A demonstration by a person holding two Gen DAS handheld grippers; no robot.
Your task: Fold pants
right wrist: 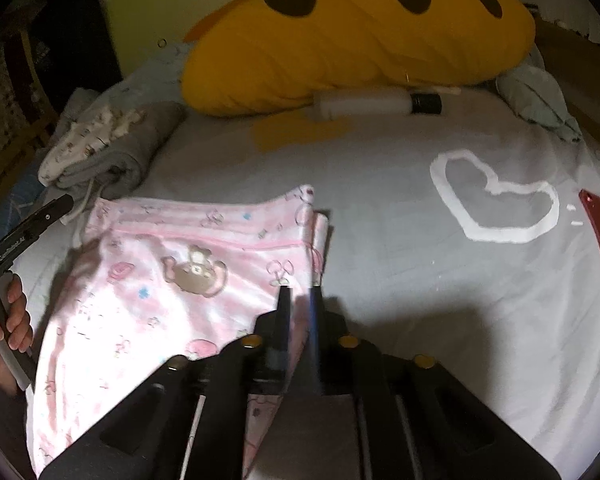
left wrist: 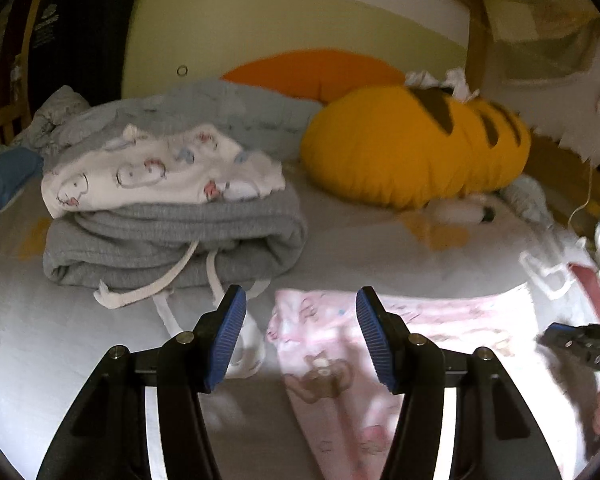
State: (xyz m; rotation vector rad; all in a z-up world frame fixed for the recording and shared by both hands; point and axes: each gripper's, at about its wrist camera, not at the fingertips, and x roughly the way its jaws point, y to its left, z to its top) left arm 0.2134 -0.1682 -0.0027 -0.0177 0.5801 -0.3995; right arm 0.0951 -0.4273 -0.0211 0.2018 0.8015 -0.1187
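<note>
The bed [right wrist: 380, 184] carries all items on a grey sheet. At far left stands a stack of folded clothes [left wrist: 172, 216]: a white printed garment on top of a grey knit one with white drawstrings hanging over the near edge.

The left tool [left wrist: 300, 320] hovers above the sheet with its blue pads apart and nothing between them; it sits over the left edge of the pink pants [right wrist: 172, 280]. The pants lie flat on the near part of the bed, waistband toward the far side (a bear print is visible on the fabric). A hand [right wrist: 8, 320] grips the left tool's handle at the left edge of the right wrist view.

The right tool [right wrist: 300, 292] is over the right edge of the pants, fingers narrowly apart; whether they pinch fabric cannot be told.

A yellow plush pillow [right wrist: 360, 32] lies at the far side, a white bottle [right wrist: 376, 104] just beside it. A white heart outline [right wrist: 496, 196] marks the sheet at right.
</note>
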